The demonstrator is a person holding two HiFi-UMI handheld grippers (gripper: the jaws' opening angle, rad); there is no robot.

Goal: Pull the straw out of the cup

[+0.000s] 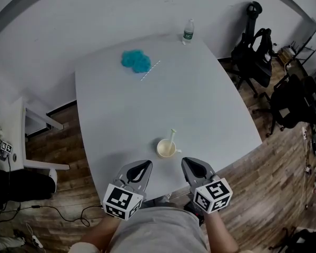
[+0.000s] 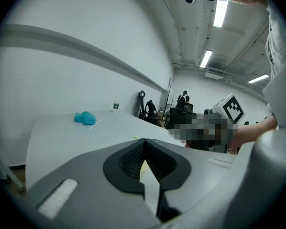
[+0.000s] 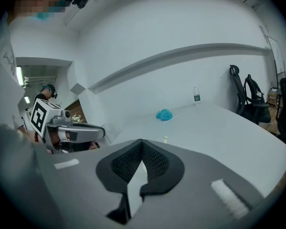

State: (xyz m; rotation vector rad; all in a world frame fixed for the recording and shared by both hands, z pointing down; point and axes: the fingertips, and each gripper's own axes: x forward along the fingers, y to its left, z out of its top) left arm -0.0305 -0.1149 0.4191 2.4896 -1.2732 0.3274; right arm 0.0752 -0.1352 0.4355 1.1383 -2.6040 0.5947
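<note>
The left gripper (image 1: 145, 165) sat at seven o'clock from the cup (image 1: 167, 149) and the right gripper (image 1: 186, 162) at five, both closed and empty. The straw (image 1: 171, 137) stood in the cup.

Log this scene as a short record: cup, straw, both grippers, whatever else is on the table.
cup: cream, upright, near the front edge of the table
straw: stands in the cup, tilted
left gripper: shut, empty, short of the cup
right gripper: shut, empty, short of the cup
far end: crumpled blue cloth, loose straw beside it, water bottle at the edge
</note>
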